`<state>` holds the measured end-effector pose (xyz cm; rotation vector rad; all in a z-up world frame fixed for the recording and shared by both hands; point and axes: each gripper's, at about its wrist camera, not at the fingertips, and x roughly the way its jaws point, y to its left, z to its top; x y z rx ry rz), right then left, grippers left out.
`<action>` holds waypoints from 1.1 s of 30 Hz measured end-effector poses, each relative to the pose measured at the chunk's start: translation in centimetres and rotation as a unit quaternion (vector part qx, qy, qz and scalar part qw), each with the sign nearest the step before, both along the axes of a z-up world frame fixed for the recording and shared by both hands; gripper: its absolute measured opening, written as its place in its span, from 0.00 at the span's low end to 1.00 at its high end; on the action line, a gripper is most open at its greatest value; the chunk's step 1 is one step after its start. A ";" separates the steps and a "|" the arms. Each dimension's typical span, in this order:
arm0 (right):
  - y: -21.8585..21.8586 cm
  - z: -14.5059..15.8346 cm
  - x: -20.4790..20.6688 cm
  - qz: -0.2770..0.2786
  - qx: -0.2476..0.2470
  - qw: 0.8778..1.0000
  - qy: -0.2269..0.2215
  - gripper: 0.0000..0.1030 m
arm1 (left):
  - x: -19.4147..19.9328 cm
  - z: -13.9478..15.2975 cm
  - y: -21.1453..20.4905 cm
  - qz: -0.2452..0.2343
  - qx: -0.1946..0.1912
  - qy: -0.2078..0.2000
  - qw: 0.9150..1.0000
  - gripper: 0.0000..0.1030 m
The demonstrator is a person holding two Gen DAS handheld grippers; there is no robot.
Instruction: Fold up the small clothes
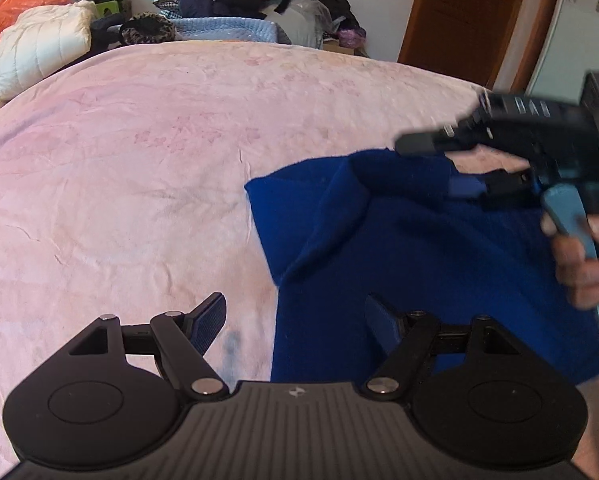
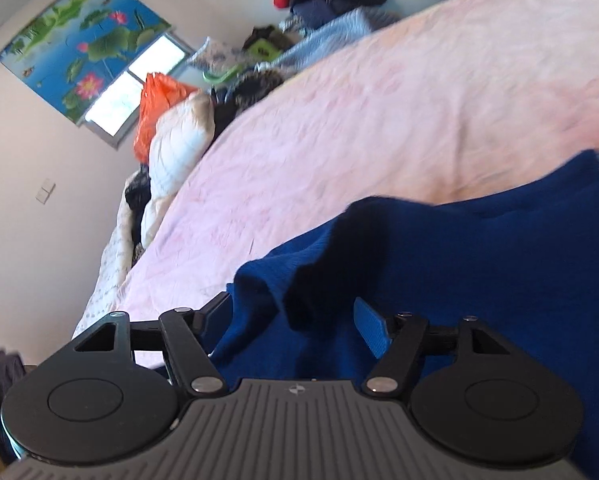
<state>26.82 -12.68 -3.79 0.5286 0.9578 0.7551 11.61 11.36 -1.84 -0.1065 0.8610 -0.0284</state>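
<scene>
Blue garment (image 1: 419,264) at pink bedspread (image 1: 139,160) edge, left gripper (image 1: 295,320) and right gripper (image 2: 295,316) jaws wide, holding nothing

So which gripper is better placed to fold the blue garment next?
Probably the right gripper: its open fingers already straddle a raised fold of the blue garment. The left gripper is open at the garment's edge, partly over the pink bedspread.

The right gripper (image 2: 295,320) stands with its fingers (image 2: 373,336) spread wide over the blue garment (image 2: 479,272), which fills the frame from 3 to 6 o'clock. The pink bedspread (image 2: 359,120) runs toward 1 o'clock. A lotus blind (image 2: 79,40) hangs at 10 o'clock, an orange bag (image 2: 155,108) below it.
</scene>
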 end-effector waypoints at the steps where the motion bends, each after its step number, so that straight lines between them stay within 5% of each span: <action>1: 1.0 0.1 0.5 0.003 0.008 1.000 0.007 0.70 | -0.3 -0.3 0.1 0.004 0.000 0.001 1.000 0.74; 7: 2.2 3.3 2.3 -0.050 0.134 0.989 -0.042 0.80 | -1.1 -1.2 2.0 0.049 -0.029 0.000 0.998 0.74; 10: 1.3 4.5 1.8 -0.055 0.140 0.985 -0.082 0.87 | -1.4 -1.3 3.2 0.071 -0.042 -0.002 0.997 0.74; 14: 1.0 4.3 -0.7 -0.026 0.074 0.992 -0.095 0.87 | -1.5 -1.8 3.6 0.074 -0.044 0.005 0.996 0.74; 18: 1.9 1.2 -2.3 -0.008 -0.001 0.999 -0.047 0.89 | -2.0 -1.8 2.9 0.071 -0.029 0.003 0.997 0.74; 21: 1.5 -0.3 -2.9 -0.041 -0.071 0.996 -0.027 0.80 | -2.4 -1.1 2.7 0.069 -0.026 -0.006 0.997 0.74; 25: 0.3 2.0 -7.1 -0.060 -0.074 0.990 -0.101 0.89 | -2.3 -0.3 2.0 0.074 -0.008 -0.013 0.997 0.74; 28: -0.1 2.6 -10.3 -0.059 -0.123 0.978 -0.160 0.95 | -2.4 0.0 1.0 0.074 0.013 -0.026 0.997 0.74; 33: -2.8 0.3 -12.7 -0.113 -0.187 0.962 -0.160 0.95 | -2.9 -0.5 -1.0 0.073 0.049 -0.035 0.996 0.75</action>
